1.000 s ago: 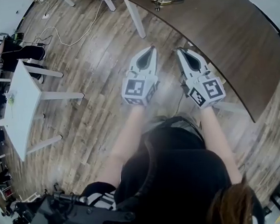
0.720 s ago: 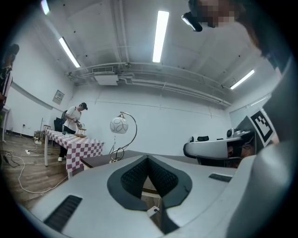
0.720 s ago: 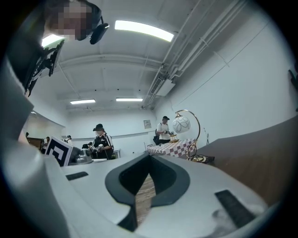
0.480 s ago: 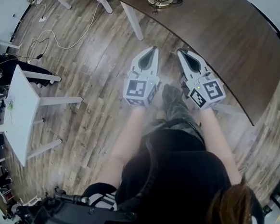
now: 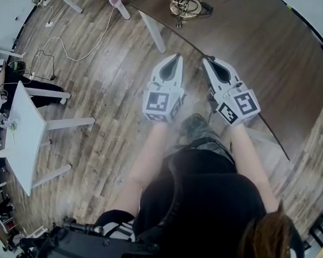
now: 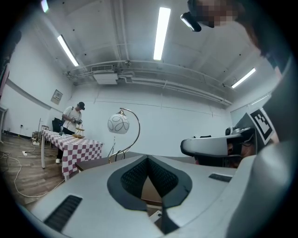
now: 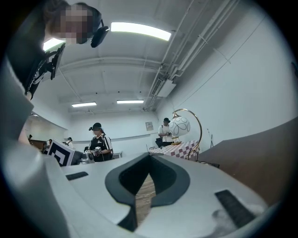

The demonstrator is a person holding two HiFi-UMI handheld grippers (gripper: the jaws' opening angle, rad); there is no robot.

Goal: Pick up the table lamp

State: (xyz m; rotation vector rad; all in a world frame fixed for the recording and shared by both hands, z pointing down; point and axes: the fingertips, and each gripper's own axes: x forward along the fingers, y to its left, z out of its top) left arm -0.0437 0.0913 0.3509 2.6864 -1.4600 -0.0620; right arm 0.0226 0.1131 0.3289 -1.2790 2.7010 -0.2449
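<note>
The lamp point(image 5: 187, 4) stands on the far end of the curved brown surface point(image 5: 260, 40), well apart from both tools. In the head view it shows only as a tangle of gold rings close to the top edge (its shade cannot be picked out there). In the left gripper view its white patterned globe point(image 6: 118, 124) hangs from a gold arched stem, and the base is hidden behind the tool's grey body. The right gripper view shows the same globe point(image 7: 179, 125) in front of a checkered table point(image 7: 176, 148).

The left tool point(image 5: 173, 58) is closed, its dark pads meeting at the tip with nothing between them point(image 6: 148, 159). The right tool point(image 5: 207, 60) is closed and empty too point(image 7: 149, 156). Both point level towards the surface's near edge.

The person's dark top fills the lower head view and covers much of the wooden floor point(image 5: 109, 102). A white table point(image 5: 23, 131) is cut off at the left.

Each tool's cube carries a black-and-white square marker, with no letters. A framed sign point(image 6: 57, 96) on the wall is too small to read. A standing person point(image 6: 72, 119) by the checkered table is small and indistinct.
</note>
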